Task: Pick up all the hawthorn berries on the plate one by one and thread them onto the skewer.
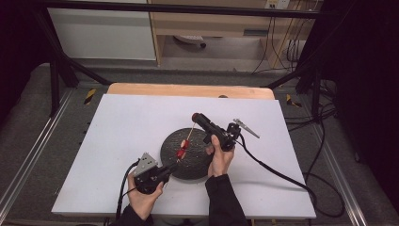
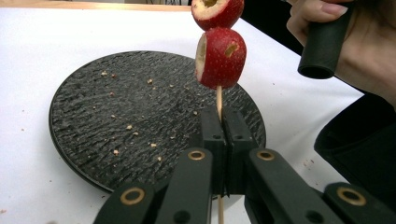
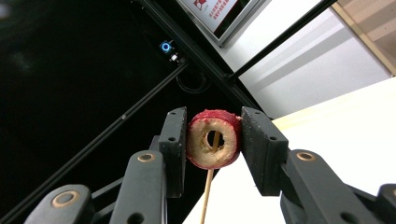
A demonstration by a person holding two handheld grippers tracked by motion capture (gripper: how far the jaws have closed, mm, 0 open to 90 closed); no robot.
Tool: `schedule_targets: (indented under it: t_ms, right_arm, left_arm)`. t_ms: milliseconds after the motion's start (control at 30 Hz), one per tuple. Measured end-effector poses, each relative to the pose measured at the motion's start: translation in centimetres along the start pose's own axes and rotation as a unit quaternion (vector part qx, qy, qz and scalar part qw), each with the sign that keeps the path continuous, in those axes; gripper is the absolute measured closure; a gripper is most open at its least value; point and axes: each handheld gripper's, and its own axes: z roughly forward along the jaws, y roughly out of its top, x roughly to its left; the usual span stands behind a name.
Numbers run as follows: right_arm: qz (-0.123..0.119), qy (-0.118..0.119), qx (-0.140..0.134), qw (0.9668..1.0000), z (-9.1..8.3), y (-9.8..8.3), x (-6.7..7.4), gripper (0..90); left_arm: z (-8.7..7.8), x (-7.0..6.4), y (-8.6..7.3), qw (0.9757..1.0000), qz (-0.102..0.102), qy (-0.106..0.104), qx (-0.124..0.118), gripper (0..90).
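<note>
A thin wooden skewer (image 1: 188, 139) slants up over a round black plate (image 1: 197, 162). My left gripper (image 1: 169, 168) is shut on its lower end; in the left gripper view the jaws (image 2: 226, 123) pinch the skewer (image 2: 218, 100) just below two red hollowed fruit pieces (image 2: 220, 57) threaded on it. My right gripper (image 1: 196, 117) is at the skewer's upper tip, shut on a third red fruit ring (image 3: 214, 138). Through the ring's hole in the right gripper view I see the skewer (image 3: 208, 186) lined up with it. Whether the tip has entered the hole I cannot tell.
The plate (image 2: 116, 116) carries scattered crumbs and lies on a white board (image 1: 122, 136) over a wooden table (image 1: 188, 89). The right gripper's cable (image 1: 282, 174) trails over the board's right side. Dark frame posts (image 1: 54, 80) stand at the far corners.
</note>
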Motion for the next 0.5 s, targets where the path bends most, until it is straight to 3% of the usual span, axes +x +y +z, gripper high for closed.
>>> schedule_targets:
  t_ms: [333, 500]
  right_arm:
    - [-0.002, -0.006, 0.006, 1.0, -0.21, -0.04, 0.1, 63.1]
    - [0.007, 0.004, 0.007, 1.0, -0.19, 0.28, 0.03, 63.1]
  left_arm:
    - [-0.12, 0.49, 0.25, 1.0, -0.002, 0.0, 0.006, 89.2]
    - [-0.41, 0.15, 0.34, 0.9999, 0.007, -0.001, -0.008, 89.2]
